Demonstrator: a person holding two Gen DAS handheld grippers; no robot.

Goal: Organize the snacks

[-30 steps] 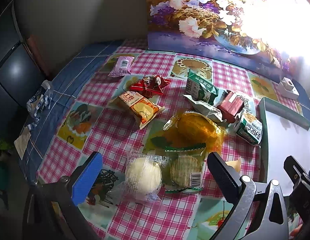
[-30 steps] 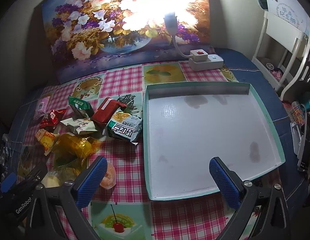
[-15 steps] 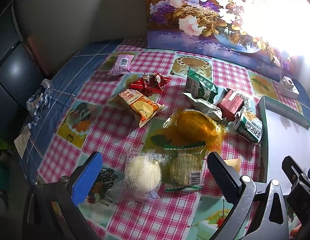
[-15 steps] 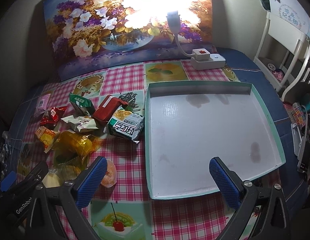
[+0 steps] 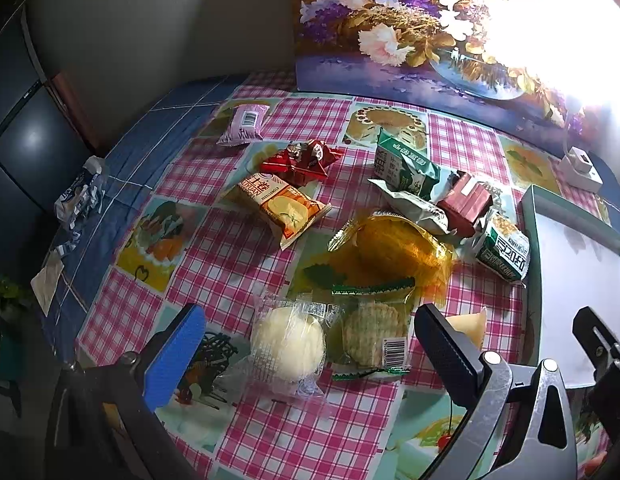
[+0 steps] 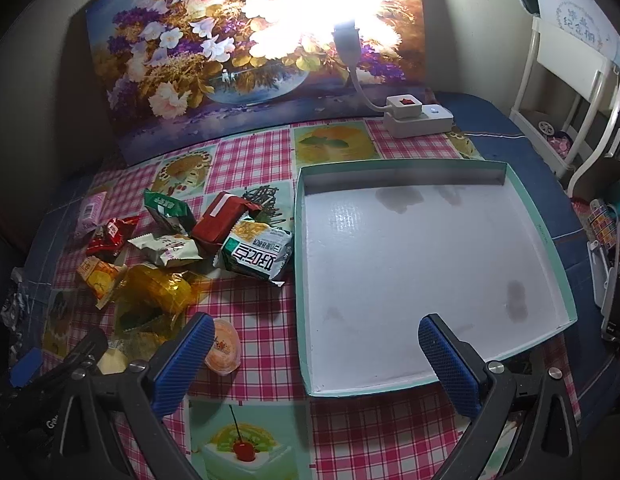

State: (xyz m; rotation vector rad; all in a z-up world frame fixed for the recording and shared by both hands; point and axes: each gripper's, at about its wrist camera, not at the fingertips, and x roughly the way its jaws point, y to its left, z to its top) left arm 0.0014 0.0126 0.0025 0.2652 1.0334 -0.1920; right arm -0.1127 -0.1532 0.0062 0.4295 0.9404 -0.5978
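the left gripper [image 5: 310,344] is spread wide and grasps nothing, hanging above two clear-wrapped snacks: a round white bun [image 5: 288,346] and, touching its right side, a green-edged rice cracker pack [image 5: 372,336] with a barcode sticker. the right gripper [image 6: 316,346] is likewise released and empty, one finger over the checked tablecloth [image 6: 254,164] near a small orange jelly cup [image 6: 224,344], the other over the near edge of the teal-rimmed tray [image 6: 550,248], whose white floor holds no snacks.

the snacks lie in a loose heap left of the tray. a green-and-white packet with large korean lettering [image 6: 256,252] sits just beside the tray wall. behind it lie a dark red box [image 6: 222,222], a green packet with white characters [image 6: 166,208] and a pale foil wrapper [image 6: 168,250]. an orange packet [image 5: 278,204] carries chinese characters and small latin print too blurred to read. a pink packet with a barcode [image 5: 244,124] lies apart at the far left.
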